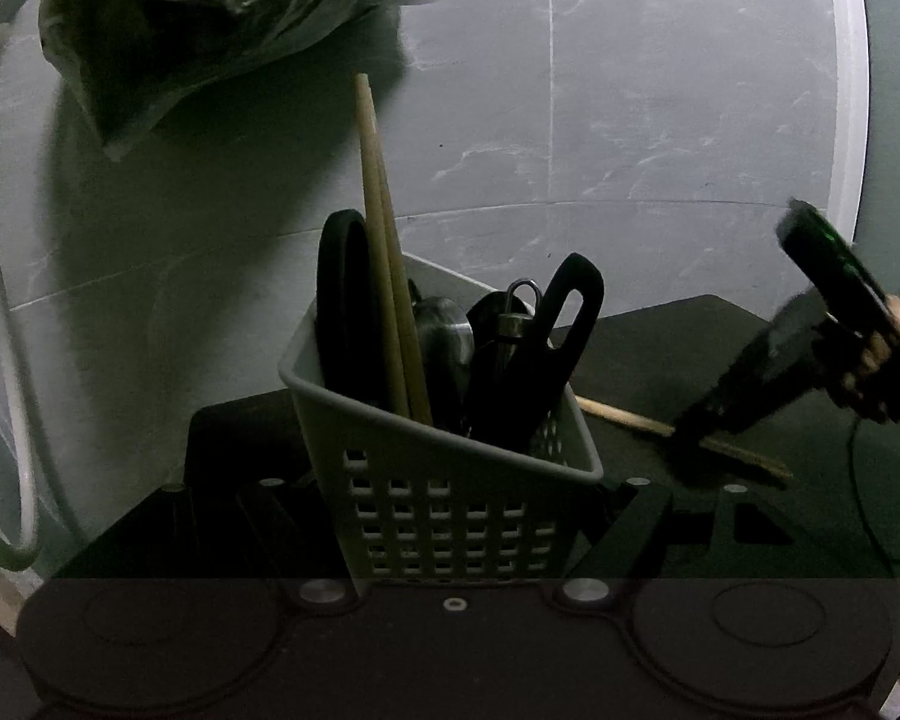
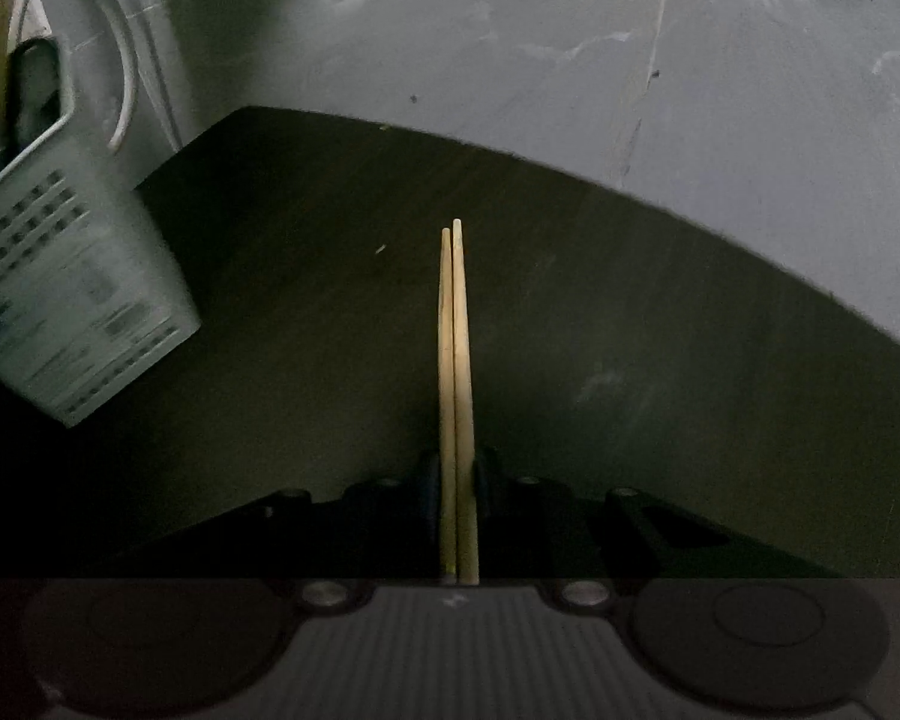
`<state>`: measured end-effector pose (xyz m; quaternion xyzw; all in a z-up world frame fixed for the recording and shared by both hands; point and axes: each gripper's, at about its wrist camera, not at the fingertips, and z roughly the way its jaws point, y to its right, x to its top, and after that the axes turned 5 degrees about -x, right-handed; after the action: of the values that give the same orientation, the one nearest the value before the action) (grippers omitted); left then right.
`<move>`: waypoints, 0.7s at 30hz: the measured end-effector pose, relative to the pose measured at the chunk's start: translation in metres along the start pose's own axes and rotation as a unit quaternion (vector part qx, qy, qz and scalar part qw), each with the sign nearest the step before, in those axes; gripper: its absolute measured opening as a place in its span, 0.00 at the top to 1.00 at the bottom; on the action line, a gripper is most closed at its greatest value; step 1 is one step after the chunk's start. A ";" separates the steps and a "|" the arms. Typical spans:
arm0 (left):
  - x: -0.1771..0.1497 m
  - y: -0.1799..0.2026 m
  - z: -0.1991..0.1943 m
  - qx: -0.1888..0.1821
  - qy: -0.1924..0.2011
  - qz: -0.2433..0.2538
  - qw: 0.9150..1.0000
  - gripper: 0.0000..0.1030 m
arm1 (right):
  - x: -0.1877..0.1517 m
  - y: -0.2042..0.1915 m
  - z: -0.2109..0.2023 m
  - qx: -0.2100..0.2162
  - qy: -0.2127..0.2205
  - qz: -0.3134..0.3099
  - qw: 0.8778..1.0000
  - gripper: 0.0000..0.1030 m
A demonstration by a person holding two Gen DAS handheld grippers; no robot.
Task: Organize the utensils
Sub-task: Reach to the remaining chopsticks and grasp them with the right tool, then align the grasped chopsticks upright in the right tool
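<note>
basket (image 2: 72,294) — blurred (edge-cut)

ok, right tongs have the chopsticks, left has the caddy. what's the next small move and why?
Probably lift the right tongs and carry the chopsticks left toward the caddy. They look clamped as a pair, tips still low over the dark mat, while the left tongs hold the caddy, which already has one pair standing in it. They need to clear its rim before tipping in.

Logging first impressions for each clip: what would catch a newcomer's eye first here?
The pale perforated basket, crammed with dark utensils and a tall pair of wooden chopsticks, sits clamped in the left gripper. To its right on the dark mat, the right gripper pinches a second chopstick pair.
</note>
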<state>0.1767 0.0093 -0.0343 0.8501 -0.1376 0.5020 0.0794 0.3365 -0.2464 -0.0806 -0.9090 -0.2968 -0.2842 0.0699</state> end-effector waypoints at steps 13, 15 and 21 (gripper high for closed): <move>-0.005 -0.008 -0.002 -0.022 0.008 0.008 1.000 0.25 | -0.019 -0.034 -0.014 -0.029 -0.010 0.045 0.998 0.85; -0.005 -0.009 -0.003 -0.025 0.008 0.010 1.000 0.25 | -0.016 -0.034 -0.014 -0.030 -0.010 0.052 0.998 0.81; -0.005 -0.011 -0.003 -0.030 0.008 0.013 0.999 0.25 | -0.002 -0.034 -0.010 -0.036 -0.008 0.058 0.998 0.62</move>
<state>0.1750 0.0215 -0.0375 0.8414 -0.1631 0.5056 0.0995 0.3109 -0.2231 -0.0746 -0.9289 -0.2339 -0.2826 0.0509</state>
